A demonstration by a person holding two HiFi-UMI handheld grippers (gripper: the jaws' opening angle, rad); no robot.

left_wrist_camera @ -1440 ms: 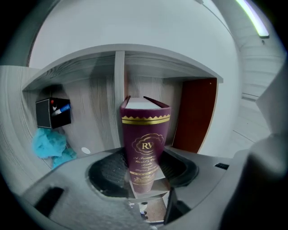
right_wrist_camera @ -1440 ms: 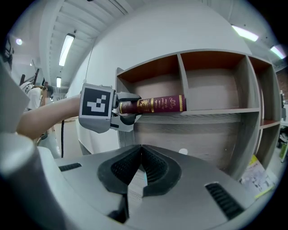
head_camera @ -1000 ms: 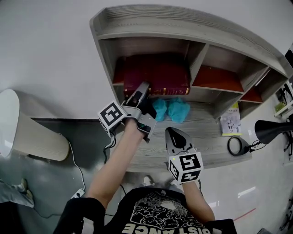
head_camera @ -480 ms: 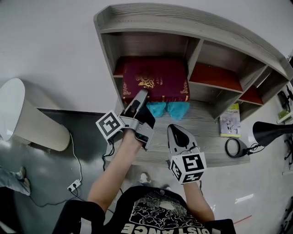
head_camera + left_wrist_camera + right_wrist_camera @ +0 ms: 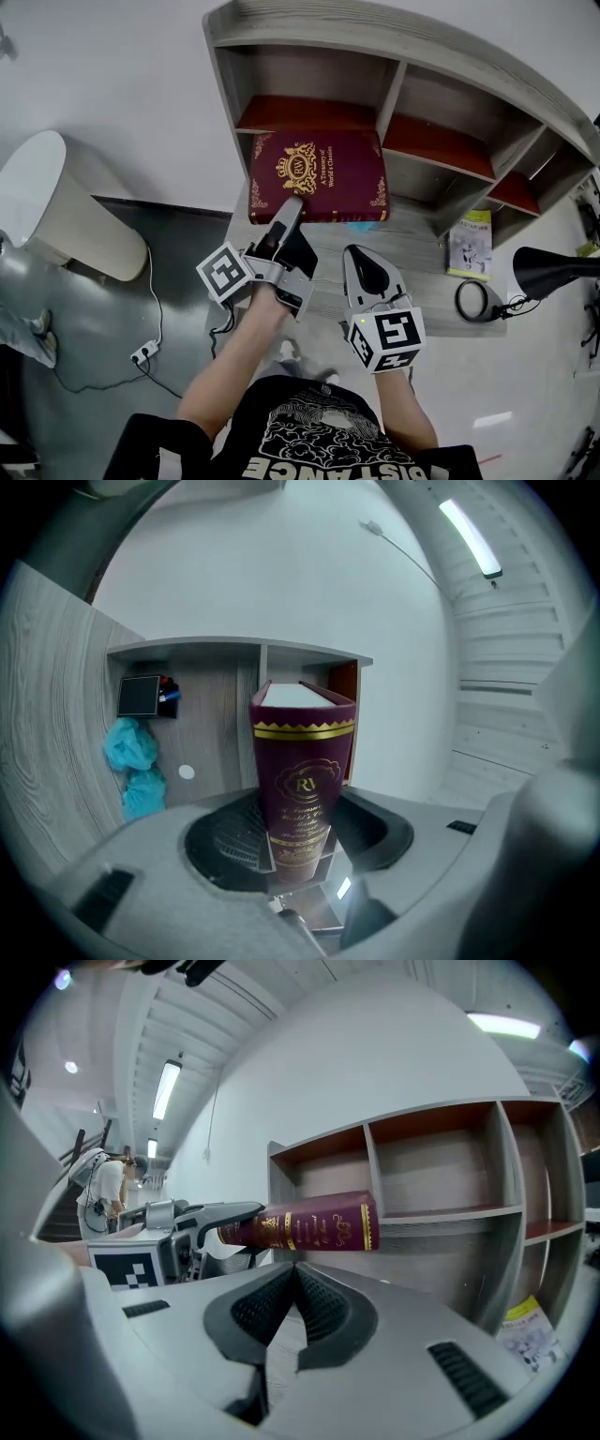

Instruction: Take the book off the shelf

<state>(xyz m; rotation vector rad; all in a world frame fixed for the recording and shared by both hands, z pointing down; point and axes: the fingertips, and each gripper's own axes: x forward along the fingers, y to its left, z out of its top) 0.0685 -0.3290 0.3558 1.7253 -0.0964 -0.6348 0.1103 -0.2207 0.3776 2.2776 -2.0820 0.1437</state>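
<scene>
A thick maroon book [image 5: 319, 173] with gold print is held out in front of the grey shelf [image 5: 394, 56], above the desk [image 5: 328, 253]. My left gripper [image 5: 286, 214] is shut on its near lower edge. In the left gripper view the book's spine [image 5: 302, 771] stands between the jaws of the left gripper [image 5: 298, 841]. In the right gripper view the book [image 5: 309, 1227] sticks out level from the left gripper [image 5: 202, 1218]. My right gripper [image 5: 366, 272] hovers over the desk, shut and empty, its jaws meeting in the right gripper view [image 5: 295, 1283].
Two blue cloths [image 5: 131, 761] and a black box [image 5: 141, 696] lie on the desk near the shelf. A booklet [image 5: 469, 246], a ring-shaped magnifier [image 5: 473, 300] and a black lamp [image 5: 553, 267] are at the right. A white rounded bin [image 5: 66, 220] stands on the floor at left.
The left gripper has drawn the book out of the lower left compartment toward me. The book now covers the blue cloths in the head view. The right gripper has barely moved.
</scene>
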